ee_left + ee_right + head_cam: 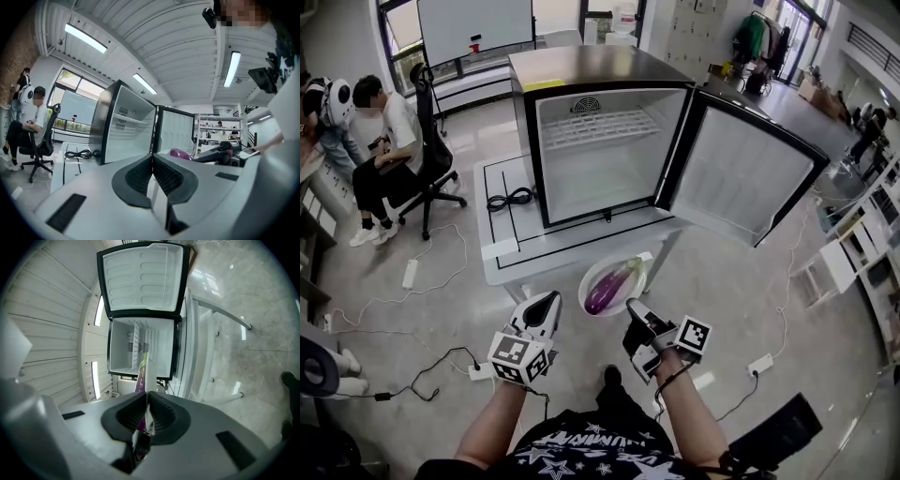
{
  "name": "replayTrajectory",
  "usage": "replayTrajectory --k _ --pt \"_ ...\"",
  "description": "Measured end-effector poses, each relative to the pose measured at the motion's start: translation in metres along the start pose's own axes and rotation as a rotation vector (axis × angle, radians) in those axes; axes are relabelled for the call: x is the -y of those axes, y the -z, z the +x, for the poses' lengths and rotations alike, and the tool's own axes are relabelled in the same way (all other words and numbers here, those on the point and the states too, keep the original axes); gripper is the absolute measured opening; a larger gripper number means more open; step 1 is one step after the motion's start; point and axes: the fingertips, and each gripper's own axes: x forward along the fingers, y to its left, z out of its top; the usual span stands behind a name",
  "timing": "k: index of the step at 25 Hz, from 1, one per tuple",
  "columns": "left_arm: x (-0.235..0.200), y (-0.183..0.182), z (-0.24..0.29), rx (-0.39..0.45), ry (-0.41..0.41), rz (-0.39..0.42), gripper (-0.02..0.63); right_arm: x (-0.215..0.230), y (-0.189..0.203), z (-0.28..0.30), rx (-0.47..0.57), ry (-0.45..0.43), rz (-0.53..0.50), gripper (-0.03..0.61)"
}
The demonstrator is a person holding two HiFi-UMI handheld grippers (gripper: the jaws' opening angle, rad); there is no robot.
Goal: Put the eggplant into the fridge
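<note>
Eggplant [614, 284] held on a plate [591, 270] before the open fridge [581, 67].
The left gripper [548, 302] is closed on nothing; the right gripper [633, 309] is clamped on the plate's rim, with the eggplant laid on it. Beyond, the fridge is seen on a white table [508, 251].

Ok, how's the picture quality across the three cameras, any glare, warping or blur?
Head view: even light, mild barrel warp bowing the open black-framed fridge. Left gripper view: strong fisheye, dark corners, long ceiling strip lights blown out. Right gripper view: same fisheye, scene turned sideways; the thin white plate rim in the shut right claw looks soft.
</note>
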Motion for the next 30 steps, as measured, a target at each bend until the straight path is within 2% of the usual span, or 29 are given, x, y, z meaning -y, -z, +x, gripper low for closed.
replayTrajectory --k 9,17,25,30 --pt "-0.012 -0.007 0.05 0.0 -0.066 0.003 0.009 0.01 -0.05 0.03 -0.062 -0.013 0.017 0.023" --pt "-0.021 -0.014 0.089 0.004 -0.16 -0.002 0.009 0.013 -0.094 0.064 -0.15 -0.041 0.041 0.023" --pt "-0.022 -0.012 0.106 0.005 -0.251 -0.013 0.009 0.018 -0.12 0.078 -0.238 -0.044 0.051 0.021" --pt "-0.016 -0.007 0.117 -0.019 -0.266 -0.01 0.009 0.026 -0.131 0.08 -0.256 -0.038 0.068 0.021"
